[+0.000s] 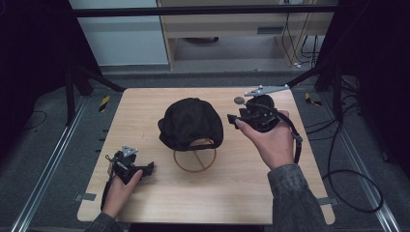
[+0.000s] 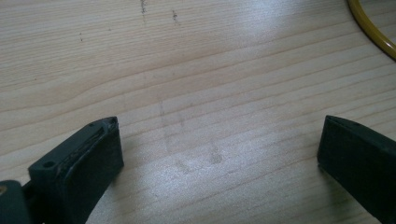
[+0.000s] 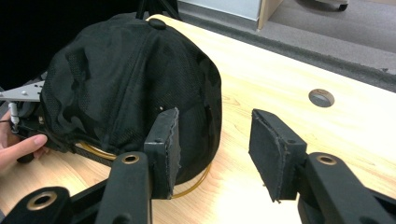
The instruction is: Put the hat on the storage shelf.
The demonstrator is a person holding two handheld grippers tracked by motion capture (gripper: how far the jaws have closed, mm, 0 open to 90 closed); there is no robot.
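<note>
Right gripper hovering spread at the cap's three o'clock, seemingly lining up a grab; left gripper idling spread at seven o'clock beside the yellow ring.

A black cap of matt, open-weave mesh cloth sits on a pale wood-grain counter with a soft sheen; the yellow ring beneath looks like glossy plastic.
</note>
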